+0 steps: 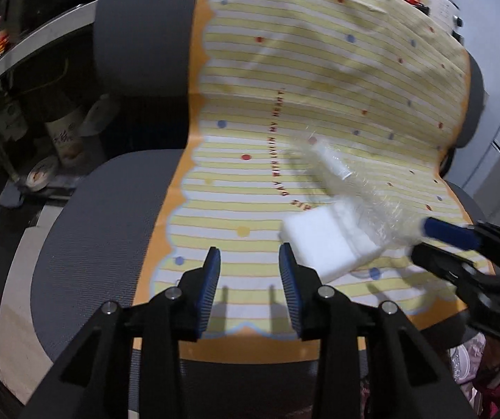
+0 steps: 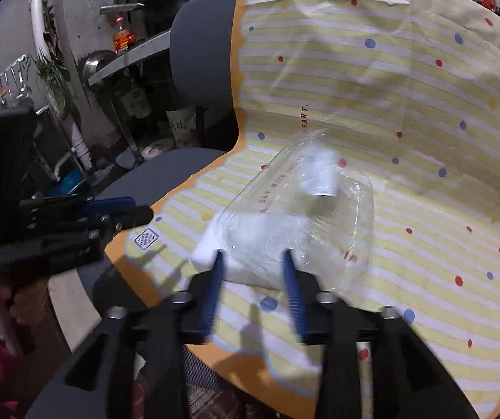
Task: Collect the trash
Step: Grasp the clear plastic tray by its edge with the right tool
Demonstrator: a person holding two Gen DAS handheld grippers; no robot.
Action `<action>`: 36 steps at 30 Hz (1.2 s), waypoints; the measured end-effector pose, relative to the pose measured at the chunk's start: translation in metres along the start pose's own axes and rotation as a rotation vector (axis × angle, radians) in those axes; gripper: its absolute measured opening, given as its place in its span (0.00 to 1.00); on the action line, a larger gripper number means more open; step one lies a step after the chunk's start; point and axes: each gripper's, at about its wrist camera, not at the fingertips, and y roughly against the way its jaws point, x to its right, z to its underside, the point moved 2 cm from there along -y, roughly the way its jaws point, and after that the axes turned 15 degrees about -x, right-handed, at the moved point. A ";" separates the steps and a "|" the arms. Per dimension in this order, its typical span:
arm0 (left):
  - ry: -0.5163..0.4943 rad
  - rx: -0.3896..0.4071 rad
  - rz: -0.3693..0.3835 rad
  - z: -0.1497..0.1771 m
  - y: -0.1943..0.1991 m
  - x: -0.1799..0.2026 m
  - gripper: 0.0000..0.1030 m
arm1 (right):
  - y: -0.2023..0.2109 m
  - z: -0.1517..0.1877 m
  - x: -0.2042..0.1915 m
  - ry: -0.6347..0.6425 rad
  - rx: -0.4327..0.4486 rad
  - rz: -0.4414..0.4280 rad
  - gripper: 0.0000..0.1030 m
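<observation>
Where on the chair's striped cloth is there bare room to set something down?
Bare: the striped cloth left of the white foam block, and the backrest stretch above the clear plastic container. Crowded: front right, where block, container and both hand-held grippers, left and right, meet.

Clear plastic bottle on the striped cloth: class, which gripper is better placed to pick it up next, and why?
Right. The right gripper has open jaws at the clear plastic bottle. The left gripper is open over bare striped cloth, beside the white foam block.
</observation>
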 end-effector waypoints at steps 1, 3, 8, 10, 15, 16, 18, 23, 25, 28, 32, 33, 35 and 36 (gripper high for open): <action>-0.003 -0.001 -0.005 0.000 -0.002 0.001 0.32 | 0.004 0.002 0.001 -0.008 0.008 0.001 0.47; -0.011 -0.002 -0.007 0.000 -0.006 0.004 0.32 | 0.013 0.008 0.008 -0.032 0.025 0.012 0.47; -0.050 -0.020 0.012 -0.001 -0.019 0.018 0.33 | 0.023 0.011 0.042 -0.157 0.063 0.066 0.47; -0.061 -0.025 0.018 -0.001 -0.023 0.021 0.34 | 0.021 0.005 0.063 -0.237 0.076 0.079 0.42; -0.080 -0.031 0.011 -0.006 -0.032 0.029 0.38 | -0.004 -0.019 0.099 -0.310 0.042 0.080 0.36; -0.079 -0.034 0.011 -0.008 -0.034 0.030 0.38 | -0.009 -0.025 0.103 -0.315 0.034 0.071 0.36; -0.083 -0.039 0.009 -0.012 -0.038 0.032 0.38 | -0.026 -0.036 0.112 -0.326 0.004 0.052 0.36; -0.089 -0.047 0.004 -0.013 -0.043 0.034 0.38 | -0.061 -0.045 0.121 -0.362 -0.105 -0.036 0.35; -0.088 -0.050 -0.001 -0.013 -0.044 0.034 0.38 | -0.064 -0.040 0.121 -0.381 -0.114 -0.080 0.14; -0.092 -0.050 -0.002 -0.011 -0.041 0.036 0.38 | -0.045 -0.031 0.117 -0.379 -0.049 -0.097 0.07; -0.115 -0.034 0.006 -0.009 -0.036 0.042 0.59 | 0.006 -0.011 0.121 -0.418 0.080 -0.029 0.06; -0.126 -0.032 0.015 -0.008 -0.035 0.045 0.63 | 0.017 -0.005 0.124 -0.435 0.106 -0.011 0.06; -0.145 -0.039 0.021 -0.005 -0.036 0.051 0.63 | 0.043 0.012 0.134 -0.479 0.161 0.042 0.06; -0.155 -0.042 0.026 -0.003 -0.036 0.054 0.63 | 0.055 0.021 0.139 -0.498 0.179 0.072 0.06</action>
